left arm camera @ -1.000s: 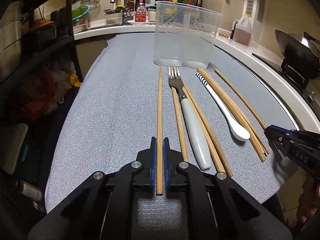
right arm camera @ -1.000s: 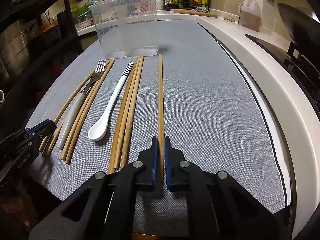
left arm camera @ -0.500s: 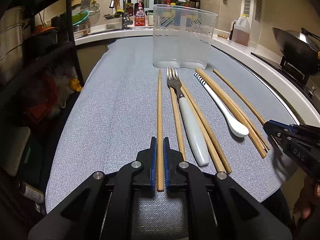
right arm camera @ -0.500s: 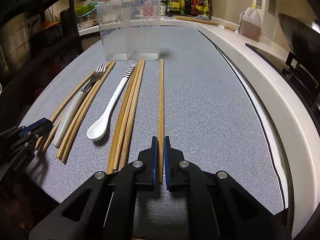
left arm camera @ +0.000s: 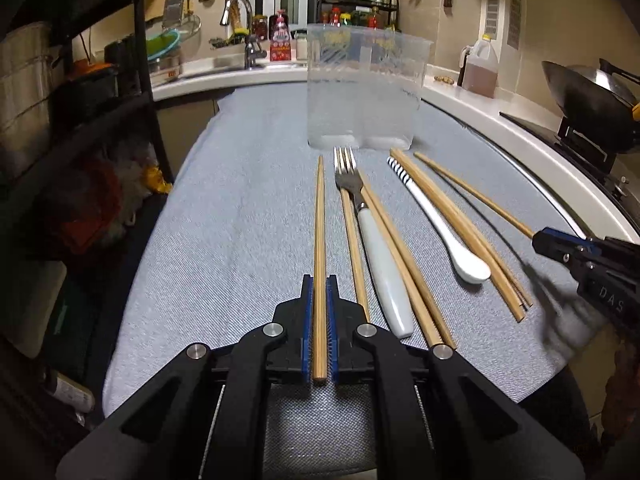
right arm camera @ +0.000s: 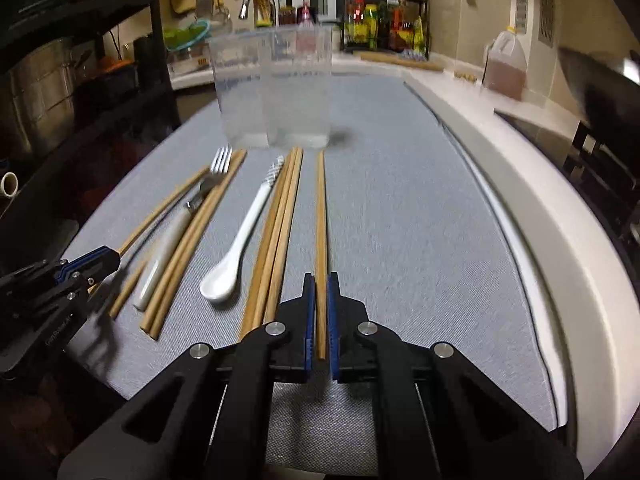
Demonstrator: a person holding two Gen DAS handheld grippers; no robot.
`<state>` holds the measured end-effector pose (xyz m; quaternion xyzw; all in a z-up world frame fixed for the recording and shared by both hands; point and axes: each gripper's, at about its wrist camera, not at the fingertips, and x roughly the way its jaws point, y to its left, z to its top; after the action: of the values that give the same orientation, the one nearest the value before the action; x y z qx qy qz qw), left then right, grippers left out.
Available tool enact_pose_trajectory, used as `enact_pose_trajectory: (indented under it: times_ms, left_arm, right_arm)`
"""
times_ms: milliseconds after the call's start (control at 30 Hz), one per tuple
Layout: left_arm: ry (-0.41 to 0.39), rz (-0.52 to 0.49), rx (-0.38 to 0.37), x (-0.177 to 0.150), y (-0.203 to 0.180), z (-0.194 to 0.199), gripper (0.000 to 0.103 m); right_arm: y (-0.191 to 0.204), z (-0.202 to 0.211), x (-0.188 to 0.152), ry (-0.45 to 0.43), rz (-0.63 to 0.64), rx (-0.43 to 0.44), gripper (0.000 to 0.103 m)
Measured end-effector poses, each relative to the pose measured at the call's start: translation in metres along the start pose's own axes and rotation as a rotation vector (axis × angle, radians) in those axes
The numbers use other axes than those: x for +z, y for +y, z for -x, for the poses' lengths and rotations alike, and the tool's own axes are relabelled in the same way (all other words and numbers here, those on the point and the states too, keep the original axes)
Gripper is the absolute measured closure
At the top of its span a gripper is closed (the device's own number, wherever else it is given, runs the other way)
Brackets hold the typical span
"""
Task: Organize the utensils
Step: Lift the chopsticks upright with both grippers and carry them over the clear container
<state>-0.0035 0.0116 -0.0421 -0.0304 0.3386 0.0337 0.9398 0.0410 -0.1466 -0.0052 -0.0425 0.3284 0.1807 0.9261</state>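
Observation:
Utensils lie in a row on a grey mat (left arm camera: 240, 220) in front of a clear plastic holder (left arm camera: 366, 88) (right arm camera: 276, 88). My left gripper (left arm camera: 319, 280) is shut on the near end of the leftmost wooden chopstick (left arm camera: 319, 216). My right gripper (right arm camera: 321, 278) is shut on the rightmost wooden chopstick (right arm camera: 321, 208). Between them lie a white-handled fork (left arm camera: 372, 240) (right arm camera: 176, 228), a white spoon with a striped handle (left arm camera: 440, 220) (right arm camera: 244, 232) and several more chopsticks (left arm camera: 460, 224) (right arm camera: 276, 236). Each gripper shows at the edge of the other's view.
A white counter edge (right arm camera: 520, 184) curves along the mat's right side, with a wok on a stove (left arm camera: 588, 96) and an oil jug (left arm camera: 480, 66) beyond. A dark shelf rack (left arm camera: 80, 120) stands left of the mat. The sink (left arm camera: 240, 32) is behind the holder.
Both views have tipped up a little, so the holder and the back of the kitchen sit lower in the picture. Each chopstick stays pinched between its gripper's fingers.

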Motion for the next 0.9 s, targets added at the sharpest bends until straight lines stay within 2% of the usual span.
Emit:
enact_pose_trajectory:
  times_ms: [167, 367, 600, 800, 900]
  left_arm:
    - [-0.066, -0.022, -0.007, 0.014, 0.001, 0.023, 0.097]
    - [-0.151, -0.013, -0.034, 0.048, 0.014, 0.047, 0.097]
    - [-0.192, -0.023, -0.062, 0.085, 0.023, 0.057, 0.097]
    - [-0.232, -0.040, -0.095, 0.125, 0.029, 0.065, 0.097]
    - [-0.227, -0.024, -0.122, 0.141, 0.032, 0.065, 0.097]
  right_arm:
    - [-0.001, 0.024, 0.011, -0.046, -0.022, 0.002, 0.097]
    - [-0.006, 0.059, 0.027, -0.120, -0.057, -0.012, 0.097]
    - [-0.014, 0.073, 0.056, -0.166, -0.060, -0.008, 0.097]
    - [-0.022, 0.076, 0.091, -0.185, -0.066, 0.038, 0.097]
    - [-0.023, 0.076, 0.109, -0.188, -0.059, 0.053, 0.097]
